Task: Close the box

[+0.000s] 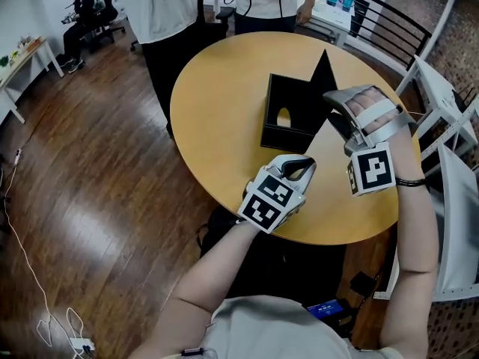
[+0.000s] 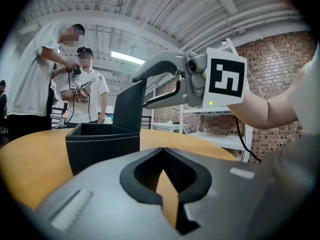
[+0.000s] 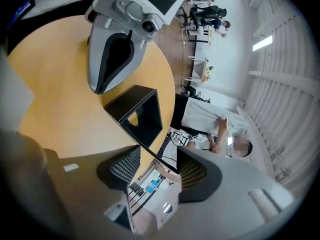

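round table | two people standing beyond | white shelving right

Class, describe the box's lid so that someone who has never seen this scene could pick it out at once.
Start at the round wooden table. A black open box sits near its middle, and the lid stands upright from the box's right edge in the head view. It is the only thin black flap sticking up above the box's low walls.
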A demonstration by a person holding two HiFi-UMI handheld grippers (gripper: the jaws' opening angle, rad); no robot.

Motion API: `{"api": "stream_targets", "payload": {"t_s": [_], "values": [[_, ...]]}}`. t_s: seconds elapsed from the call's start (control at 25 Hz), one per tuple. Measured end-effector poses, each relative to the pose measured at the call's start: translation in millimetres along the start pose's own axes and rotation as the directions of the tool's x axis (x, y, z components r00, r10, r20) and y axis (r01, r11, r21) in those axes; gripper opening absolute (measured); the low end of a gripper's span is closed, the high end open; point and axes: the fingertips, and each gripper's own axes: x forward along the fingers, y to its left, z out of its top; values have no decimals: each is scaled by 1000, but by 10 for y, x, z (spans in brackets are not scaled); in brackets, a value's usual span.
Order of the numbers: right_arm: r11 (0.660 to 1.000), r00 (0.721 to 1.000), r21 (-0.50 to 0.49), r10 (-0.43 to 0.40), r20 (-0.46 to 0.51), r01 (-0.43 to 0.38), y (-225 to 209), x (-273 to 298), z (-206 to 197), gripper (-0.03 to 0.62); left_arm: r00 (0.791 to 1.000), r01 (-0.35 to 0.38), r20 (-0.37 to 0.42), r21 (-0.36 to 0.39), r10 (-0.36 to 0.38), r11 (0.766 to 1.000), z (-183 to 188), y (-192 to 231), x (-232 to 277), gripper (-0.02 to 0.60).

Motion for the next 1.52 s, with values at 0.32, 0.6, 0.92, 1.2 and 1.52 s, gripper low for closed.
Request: {"api": "stream_targets", "payload": {"t_s": [0.32, 0.6, 0.92, 1.2, 1.52], "values": [[992, 994, 112, -73, 83, 64, -540, 80, 103, 264, 1000, 2, -2, -1, -2, 1000, 0, 56, -54, 0], [940, 989, 340, -83, 121, 37, -232, 204, 22, 224, 1000, 2, -5, 2, -2, 1000, -2, 29, -40, 0], [612, 944, 782, -175, 281, -119, 24, 3, 5, 131, 1000, 4, -1, 0, -4, 1000, 10, 46, -59, 0], [78, 865, 922, -324, 383, -379, 374, -269, 34, 38, 1000, 12, 0, -15, -12, 1000, 19, 10, -60, 0], [-272, 844, 837, -410, 345, -475, 819, -345, 157, 0, 1000, 14, 1, -14, -14, 1000, 8, -27, -60, 0]]}}
